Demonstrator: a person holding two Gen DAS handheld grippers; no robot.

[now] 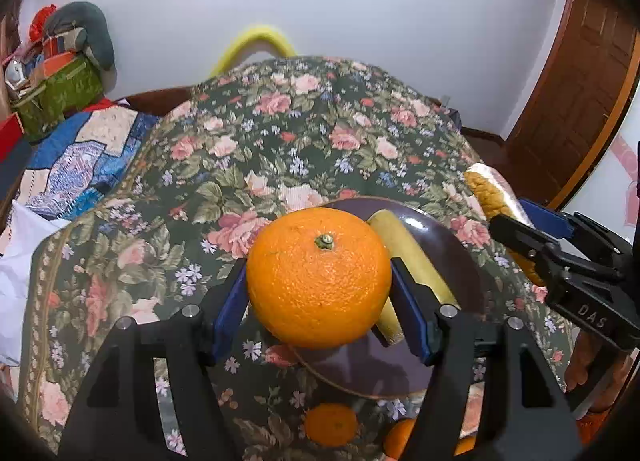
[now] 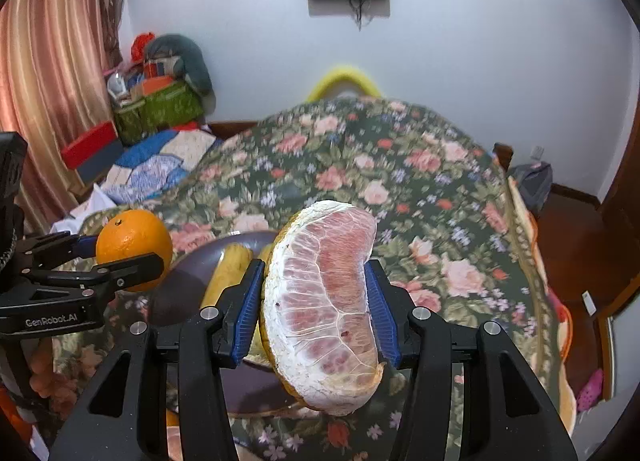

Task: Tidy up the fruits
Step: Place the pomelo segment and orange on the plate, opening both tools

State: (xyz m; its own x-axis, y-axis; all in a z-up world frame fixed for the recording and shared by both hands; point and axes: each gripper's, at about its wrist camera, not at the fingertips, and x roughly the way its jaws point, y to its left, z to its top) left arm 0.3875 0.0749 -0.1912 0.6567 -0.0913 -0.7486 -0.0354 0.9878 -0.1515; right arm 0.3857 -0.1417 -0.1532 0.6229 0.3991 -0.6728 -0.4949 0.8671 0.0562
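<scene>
My left gripper [image 1: 319, 266] is shut on a whole orange [image 1: 319, 277], stem up, held just above the near left rim of a dark plate [image 1: 452, 249]. A banana [image 1: 414, 261] lies on that plate. My right gripper [image 2: 315, 266] is shut on a peeled pink pomelo wedge [image 2: 326, 301], held over the plate's [image 2: 188, 285] right side, with the banana [image 2: 230, 275] behind it. In the right wrist view the left gripper [image 2: 120, 257] and its orange [image 2: 132, 239] are at the left. In the left wrist view the right gripper [image 1: 510, 217] is at the right, with the wedge's rind [image 1: 490, 193] showing.
A flowered cloth [image 1: 304, 133] covers the surface under the plate. Two more oranges [image 1: 331, 423] lie on it at the near edge. A patchwork quilt [image 1: 80, 157] and a green basket [image 1: 64, 93] of clutter sit at the left, and a wooden door [image 1: 576, 93] stands at the right.
</scene>
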